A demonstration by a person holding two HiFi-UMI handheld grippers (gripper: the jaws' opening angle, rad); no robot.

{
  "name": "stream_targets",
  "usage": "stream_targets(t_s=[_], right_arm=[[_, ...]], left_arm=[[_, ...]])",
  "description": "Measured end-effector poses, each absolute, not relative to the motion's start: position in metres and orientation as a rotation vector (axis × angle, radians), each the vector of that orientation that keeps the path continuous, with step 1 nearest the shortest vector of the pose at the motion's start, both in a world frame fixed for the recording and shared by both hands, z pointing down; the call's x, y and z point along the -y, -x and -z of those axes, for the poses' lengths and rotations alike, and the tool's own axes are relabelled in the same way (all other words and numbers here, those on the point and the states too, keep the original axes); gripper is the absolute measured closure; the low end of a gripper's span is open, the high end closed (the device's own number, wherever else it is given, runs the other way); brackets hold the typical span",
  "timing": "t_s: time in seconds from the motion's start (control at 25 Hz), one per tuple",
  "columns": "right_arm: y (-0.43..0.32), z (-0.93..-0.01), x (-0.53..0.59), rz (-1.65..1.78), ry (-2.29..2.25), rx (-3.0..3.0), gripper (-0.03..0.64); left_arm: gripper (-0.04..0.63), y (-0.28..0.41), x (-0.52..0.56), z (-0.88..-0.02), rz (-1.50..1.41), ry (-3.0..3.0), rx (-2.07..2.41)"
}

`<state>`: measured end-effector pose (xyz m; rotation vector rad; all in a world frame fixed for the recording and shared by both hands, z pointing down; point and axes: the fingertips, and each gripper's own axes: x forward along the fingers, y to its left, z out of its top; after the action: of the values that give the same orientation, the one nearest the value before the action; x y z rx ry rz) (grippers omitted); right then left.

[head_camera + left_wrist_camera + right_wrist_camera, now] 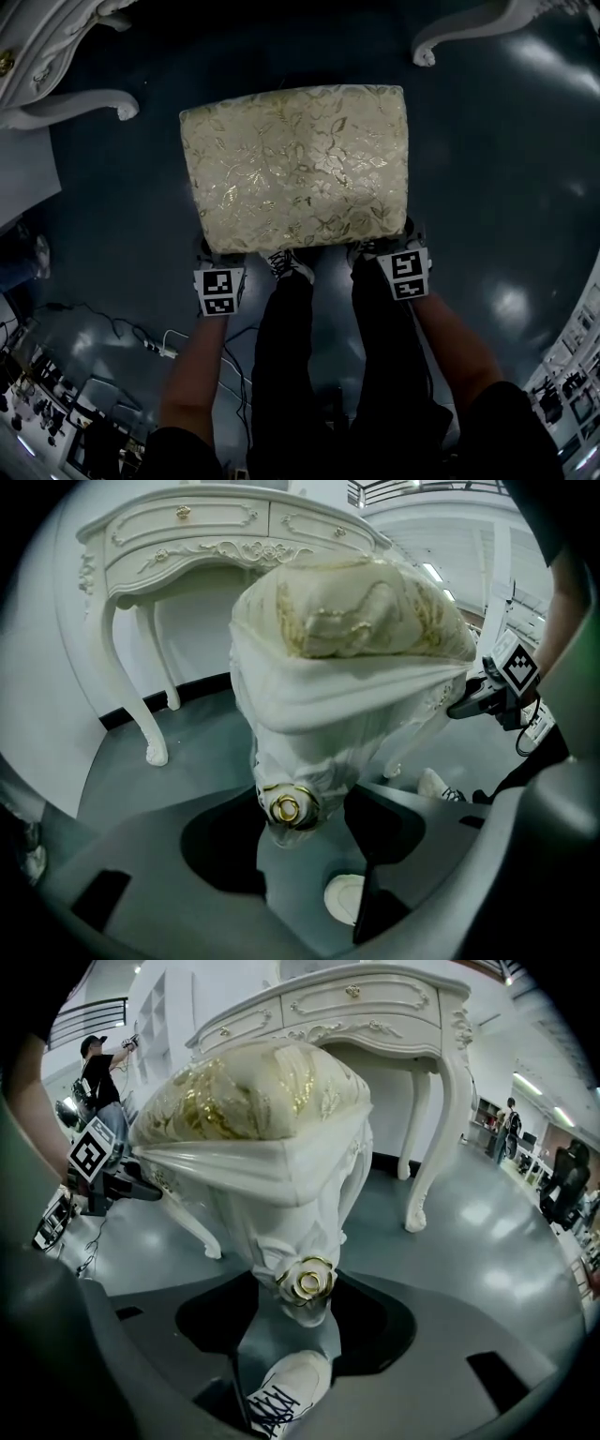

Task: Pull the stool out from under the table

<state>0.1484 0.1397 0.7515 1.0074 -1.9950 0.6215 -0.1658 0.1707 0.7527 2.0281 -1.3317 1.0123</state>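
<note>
Stool (295,164) — glossy dark floor (497,197), white table (42,52)

Black trousers (286,347), white laced sneakers (289,265)

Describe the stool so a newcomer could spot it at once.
Find the white carved dressing table with curved legs. Before it, on the dark glossy floor, stands the white-framed stool with a cream-and-gold floral cushion. It alone is upholstered, with gold roses on its legs.
</note>
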Motion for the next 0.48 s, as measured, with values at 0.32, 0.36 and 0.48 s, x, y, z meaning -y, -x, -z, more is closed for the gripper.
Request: stream_targets(t_s=[0.32,0.36,0.48], right_arm=[[-0.171,-0.713,-0.159,-0.609,-0.934,1.891,0.477],[-0.176,-0.698,-0.164,-0.616,-0.92,1.884,0.588],[-0.184,-0.649,-0.172,-0.629,-0.872,1.9,0.589]], left_arm=[[0.457,0.187,-0.205,-0.725,-1.048,-1.822,1.361],[0.506,0.188,-0.209,-0.711,-1.038,-1.811,1.369],[0.588,0.178,-0.222,-0.664,-0.968,-1.791,1.359]])
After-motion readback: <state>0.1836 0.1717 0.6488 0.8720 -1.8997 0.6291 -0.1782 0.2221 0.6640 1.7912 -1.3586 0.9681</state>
